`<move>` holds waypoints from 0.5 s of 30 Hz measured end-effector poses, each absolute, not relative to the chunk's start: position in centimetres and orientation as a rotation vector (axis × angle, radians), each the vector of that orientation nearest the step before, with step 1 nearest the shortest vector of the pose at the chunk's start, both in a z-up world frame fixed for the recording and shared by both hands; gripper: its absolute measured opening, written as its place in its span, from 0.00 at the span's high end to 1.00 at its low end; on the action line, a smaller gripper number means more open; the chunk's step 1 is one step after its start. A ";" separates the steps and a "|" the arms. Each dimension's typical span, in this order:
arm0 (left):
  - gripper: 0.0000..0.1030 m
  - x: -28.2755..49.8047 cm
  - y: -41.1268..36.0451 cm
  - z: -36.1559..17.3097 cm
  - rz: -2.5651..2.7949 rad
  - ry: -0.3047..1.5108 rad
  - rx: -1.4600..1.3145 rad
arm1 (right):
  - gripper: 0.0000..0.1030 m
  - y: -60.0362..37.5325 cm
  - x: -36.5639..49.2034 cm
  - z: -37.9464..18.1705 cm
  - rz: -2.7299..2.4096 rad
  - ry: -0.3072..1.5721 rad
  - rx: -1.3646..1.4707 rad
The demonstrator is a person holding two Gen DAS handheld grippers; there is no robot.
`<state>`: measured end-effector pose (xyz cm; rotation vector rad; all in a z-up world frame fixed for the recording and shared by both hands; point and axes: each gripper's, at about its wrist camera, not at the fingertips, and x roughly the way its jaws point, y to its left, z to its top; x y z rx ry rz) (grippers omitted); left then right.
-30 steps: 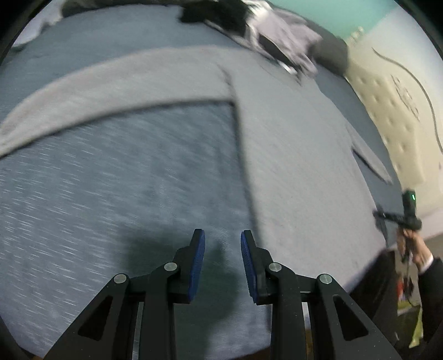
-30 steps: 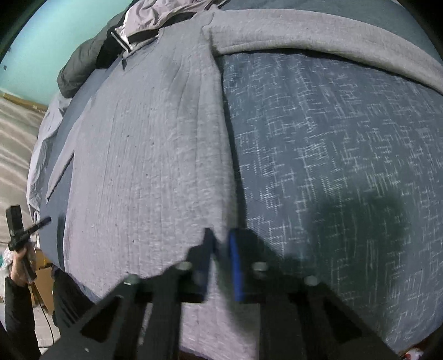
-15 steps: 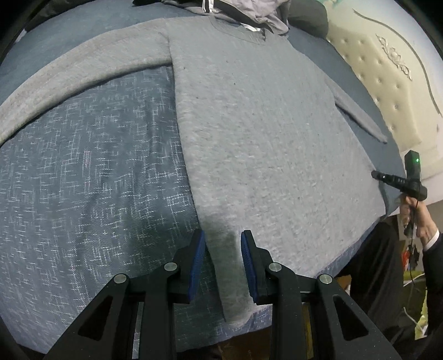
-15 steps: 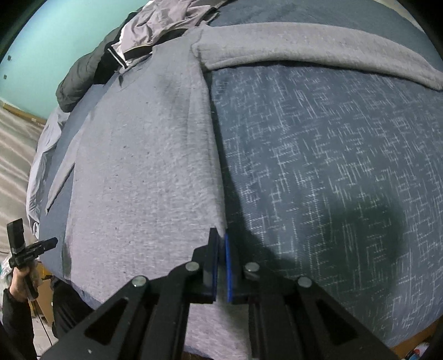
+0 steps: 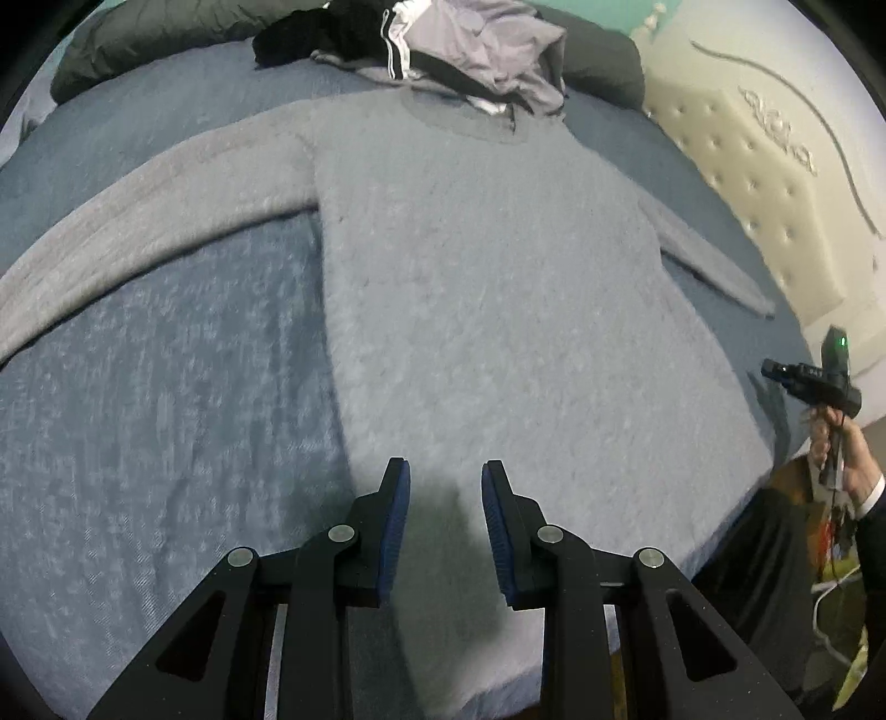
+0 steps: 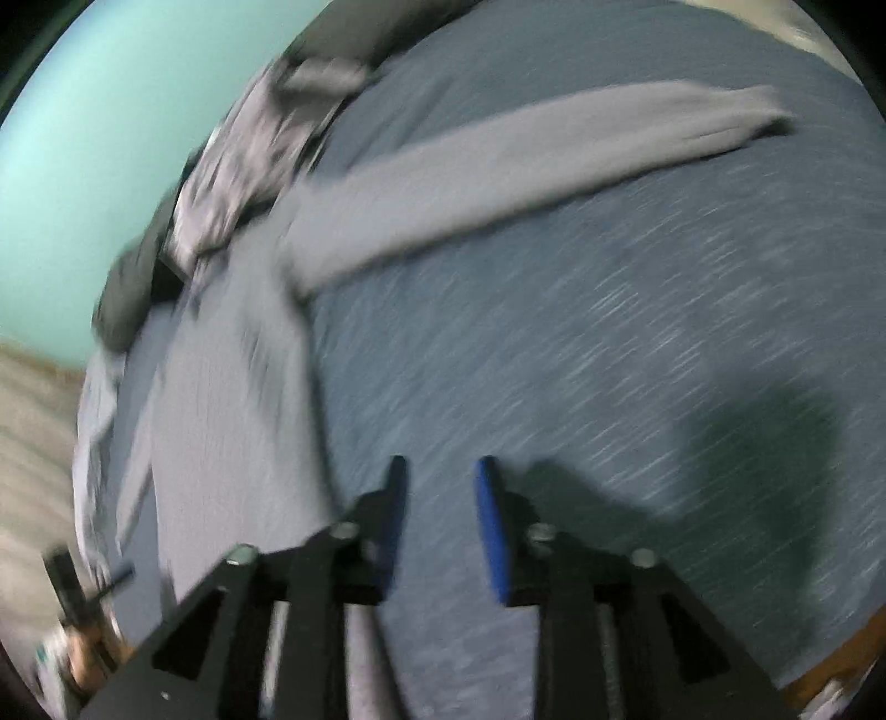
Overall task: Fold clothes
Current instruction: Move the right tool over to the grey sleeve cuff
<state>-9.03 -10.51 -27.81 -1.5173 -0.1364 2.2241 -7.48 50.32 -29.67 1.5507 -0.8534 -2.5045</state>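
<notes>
- In the left wrist view, the left gripper (image 5: 446, 498) hangs over the near hem of the sweater (image 5: 498, 310); its jaws stand partly apart with nothing between the pads, only cloth lying below them.
- The sweater lies flat, front up, on the bed (image 5: 138, 415), collar at the far end, one sleeve (image 5: 138, 232) spread wide to the left and the other sleeve (image 5: 714, 266) angled toward the bed's right edge.
- Risk: if the left gripper closes where it hangs, it may pinch only the top layer of the hem, so the body could lift unevenly and wrinkle the fold.
- Risk: the collar touches a heap of clothes (image 5: 454, 50); a fold carried that far may drag or catch on it.
- Surface and room: a blue-grey flecked cover, soft, likely to bunch under a dragged hem; a tufted cream headboard (image 5: 775, 183) at right; the right gripper shows small at the right edge in a hand (image 5: 841, 448).
- In the right wrist view, heavily blurred, the right gripper (image 6: 440, 493) is opening, nothing between its jaws, over bare cover just beside the sweater's side edge.
- Risk: the long sleeve (image 6: 526, 171) lies well apart from both grippers; left spread, it may trail out of the fold.
- Room: a teal wall (image 6: 111, 111) and pale floor at left.
</notes>
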 end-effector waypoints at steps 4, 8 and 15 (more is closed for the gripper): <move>0.71 -10.4 -9.6 -27.6 2.243 -0.183 -1.472 | 0.56 56.7 -8.9 -28.4 -2.640 -0.999 1.451; 0.71 -11.7 -9.1 -27.5 2.275 -0.229 -1.437 | 0.51 61.7 -10.1 -27.8 -2.735 -1.142 1.363; 0.71 -14.4 -8.6 -28.8 2.315 -0.262 -1.453 | 0.51 66.9 -13.0 -28.4 -2.810 -1.169 1.335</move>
